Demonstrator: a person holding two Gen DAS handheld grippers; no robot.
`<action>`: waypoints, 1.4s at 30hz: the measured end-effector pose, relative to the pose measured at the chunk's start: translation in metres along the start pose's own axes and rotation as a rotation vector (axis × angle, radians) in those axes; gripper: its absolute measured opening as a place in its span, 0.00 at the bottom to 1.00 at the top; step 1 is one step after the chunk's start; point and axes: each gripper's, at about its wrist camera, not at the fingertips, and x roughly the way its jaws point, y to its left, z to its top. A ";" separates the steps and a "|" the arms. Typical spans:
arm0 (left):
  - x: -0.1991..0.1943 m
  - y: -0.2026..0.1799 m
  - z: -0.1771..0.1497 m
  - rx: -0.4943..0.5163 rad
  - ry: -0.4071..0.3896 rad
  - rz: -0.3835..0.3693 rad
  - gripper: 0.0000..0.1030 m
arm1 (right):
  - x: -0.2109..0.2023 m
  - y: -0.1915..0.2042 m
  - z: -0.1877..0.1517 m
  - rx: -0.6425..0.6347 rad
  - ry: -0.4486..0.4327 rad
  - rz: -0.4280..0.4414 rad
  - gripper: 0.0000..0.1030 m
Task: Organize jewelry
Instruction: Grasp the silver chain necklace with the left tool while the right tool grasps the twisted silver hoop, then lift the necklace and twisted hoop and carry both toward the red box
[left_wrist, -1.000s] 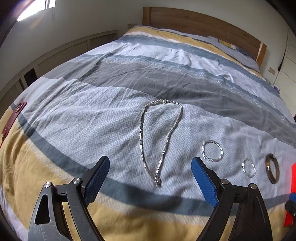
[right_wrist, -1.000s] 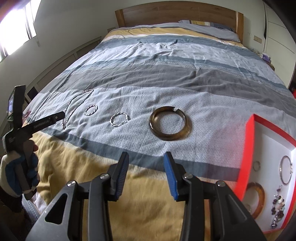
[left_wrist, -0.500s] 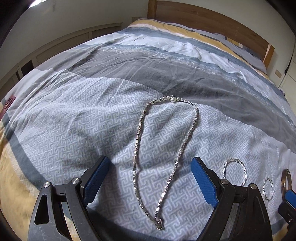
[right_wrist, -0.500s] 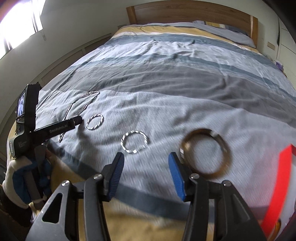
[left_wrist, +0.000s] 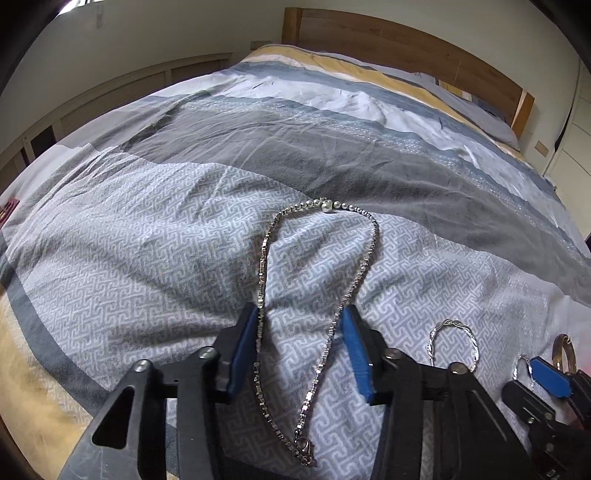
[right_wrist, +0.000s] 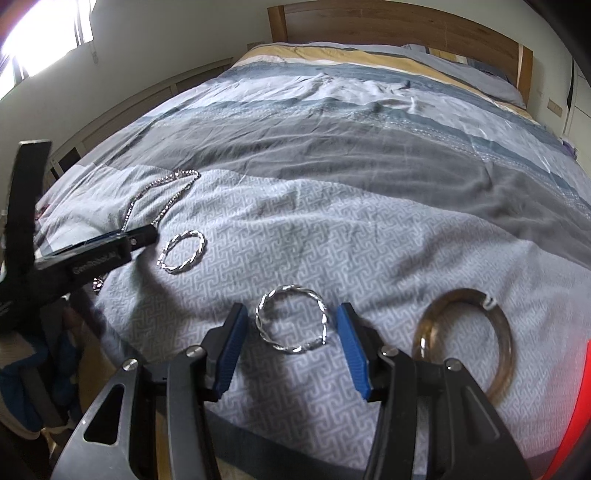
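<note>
- On the bed, over the patterned grey band of the duvet, the left gripper straddles the silver necklace; its jaws have just been closing and now stand at a middling gap, both chain strands between the blue pads, apparently not yet pinched.
- The right gripper frames a twisted silver bangle, jaws partly open, pads just beside its rim on either side but not pressing.
- A second twisted bangle lies nearer the necklace, and an amber bangle lies to the right, near the red edge of a box.
- To do this step well, the left probably should gather both strands squarely between the pads near the clasp, so the chain lifts without slipping or tangling.
- The right should likely press down into the soft cover and close across the bangle's rim.
- White lettering on the left gripper's finger starts "Gen"; the rest is too blurred to read.
</note>
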 end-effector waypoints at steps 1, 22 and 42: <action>-0.001 0.000 -0.001 0.001 -0.001 -0.003 0.38 | 0.002 0.000 -0.002 0.001 -0.004 -0.003 0.47; -0.005 0.007 -0.005 -0.075 0.004 -0.155 0.03 | -0.006 -0.008 -0.015 0.030 -0.107 0.059 0.36; -0.079 -0.005 -0.001 -0.058 -0.130 -0.164 0.03 | -0.075 0.012 -0.027 -0.007 -0.129 0.102 0.36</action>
